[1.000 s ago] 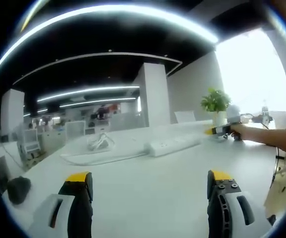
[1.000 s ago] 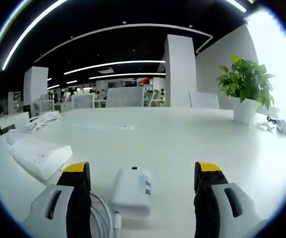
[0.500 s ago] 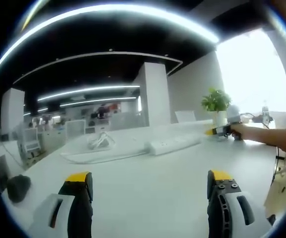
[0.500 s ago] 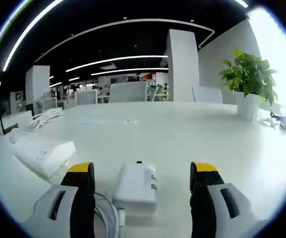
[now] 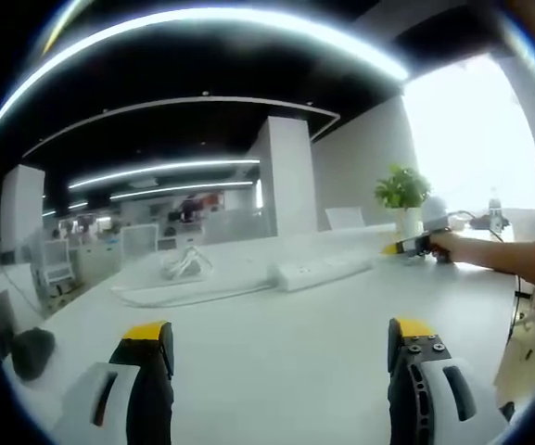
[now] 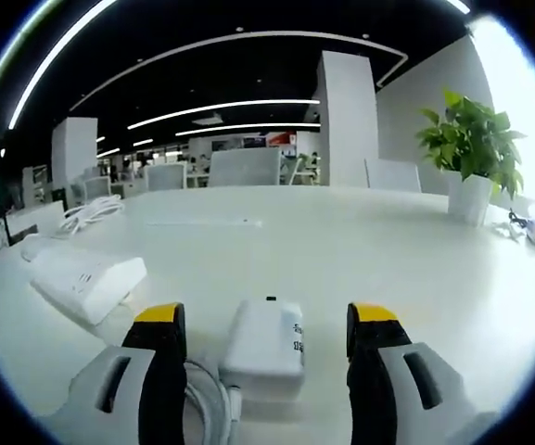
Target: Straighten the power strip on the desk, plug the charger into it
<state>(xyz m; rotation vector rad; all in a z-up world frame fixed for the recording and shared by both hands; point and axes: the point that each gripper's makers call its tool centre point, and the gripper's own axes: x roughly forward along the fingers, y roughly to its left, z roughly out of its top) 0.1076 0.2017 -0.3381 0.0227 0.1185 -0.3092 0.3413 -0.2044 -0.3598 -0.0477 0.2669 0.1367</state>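
Ahead of the left tongs [image 5: 281,357] the counter [image 5: 276,324] lies bare up to the power strip [image 5: 323,271], with a coiled white cable [image 5: 185,265] behind it and a dark object [image 5: 33,354] low at the left edge. Between the jaws of the right tongs [image 6: 265,320] sits the charger [image 6: 265,345], its cord [image 6: 210,399] bunched beside the left jaw; beyond, open counter runs to the potted plant [image 6: 471,162].

A white desk [image 6: 360,250] is seen carrying a white charger [image 6: 265,336] with its cable [image 6: 210,399], a white power strip [image 6: 86,280] just to its left, a coiled white cord [image 6: 86,213] farther back, and a potted plant [image 6: 471,167] at the right.
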